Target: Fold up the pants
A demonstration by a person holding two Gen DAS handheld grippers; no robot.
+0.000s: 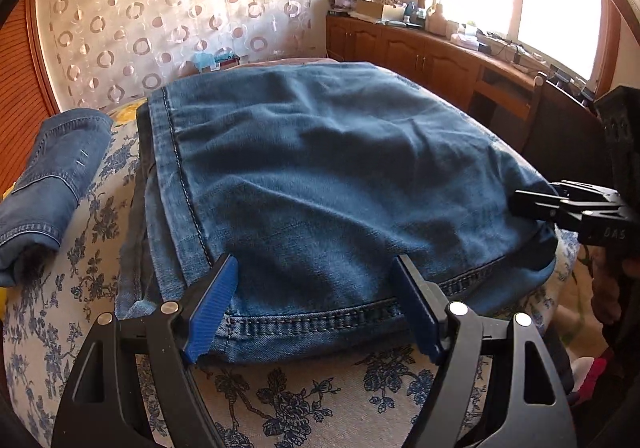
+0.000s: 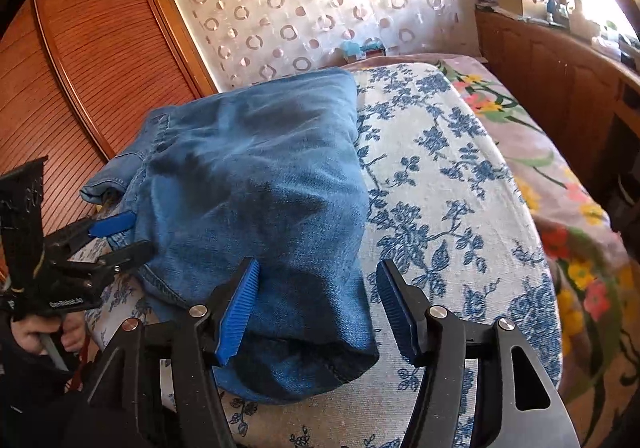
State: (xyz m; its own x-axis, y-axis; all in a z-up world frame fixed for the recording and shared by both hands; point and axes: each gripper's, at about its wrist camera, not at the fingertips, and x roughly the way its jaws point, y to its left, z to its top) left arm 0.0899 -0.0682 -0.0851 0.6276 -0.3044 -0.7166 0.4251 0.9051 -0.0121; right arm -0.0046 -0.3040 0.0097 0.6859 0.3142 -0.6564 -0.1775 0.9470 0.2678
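Note:
Blue jeans (image 1: 320,176) lie folded on a floral bedspread (image 1: 312,396); they also show in the right wrist view (image 2: 256,200). My left gripper (image 1: 316,288) is open, its blue pads straddling the stitched hem at the near edge. My right gripper (image 2: 316,304) is open over the near right corner of the fold. The right gripper also shows at the right edge of the left wrist view (image 1: 536,204), at the jeans' edge. The left gripper shows at the left of the right wrist view (image 2: 128,236), open.
A second folded pair of jeans (image 1: 52,184) lies to the left on the bed. A wooden cabinet (image 1: 432,60) with clutter runs under the window on the right. A wooden wardrobe (image 2: 92,68) stands to the left. A flowered cover (image 2: 560,176) lies along the bed's right side.

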